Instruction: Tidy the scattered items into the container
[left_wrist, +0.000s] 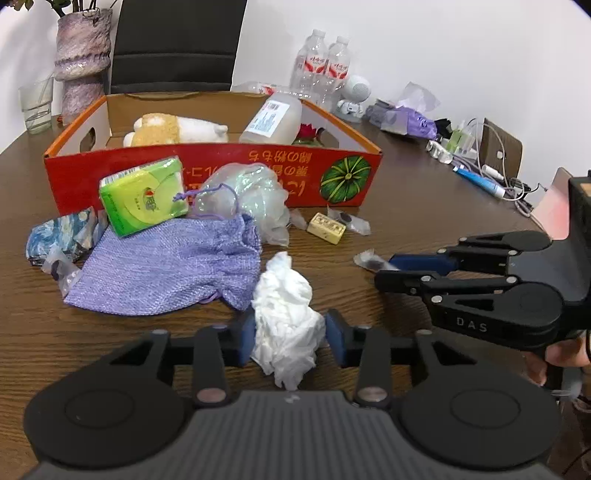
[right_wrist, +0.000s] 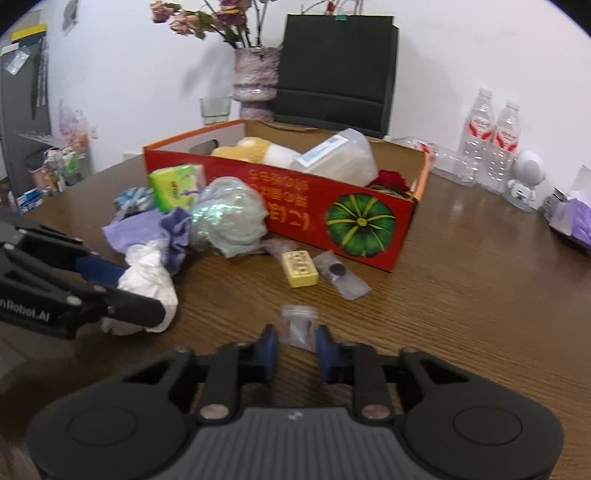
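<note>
A crumpled white tissue (left_wrist: 284, 317) lies on the wooden table, and my left gripper (left_wrist: 291, 339) is shut on it, one blue pad on each side. My right gripper (right_wrist: 298, 347) is shut on a small clear zip bag (right_wrist: 299, 321); in the left wrist view the same right gripper (left_wrist: 384, 271) comes in from the right with that zip bag (left_wrist: 367, 258) at its tips. Behind stands the red cardboard box (left_wrist: 221, 166) holding a plush toy (left_wrist: 166, 129), a plastic bottle (left_wrist: 273, 120) and a red flower. The left gripper (right_wrist: 144, 295) also shows at the left edge of the right wrist view.
In front of the box lie a green tissue pack (left_wrist: 144, 199), a purple drawstring pouch (left_wrist: 166, 266), an iridescent plastic bag (left_wrist: 247, 195), a yellow block (left_wrist: 327, 229), another clear bag (right_wrist: 341, 277) and a blue patterned item (left_wrist: 61, 236). A vase, a glass, water bottles (left_wrist: 321, 66) and cables line the far edge.
</note>
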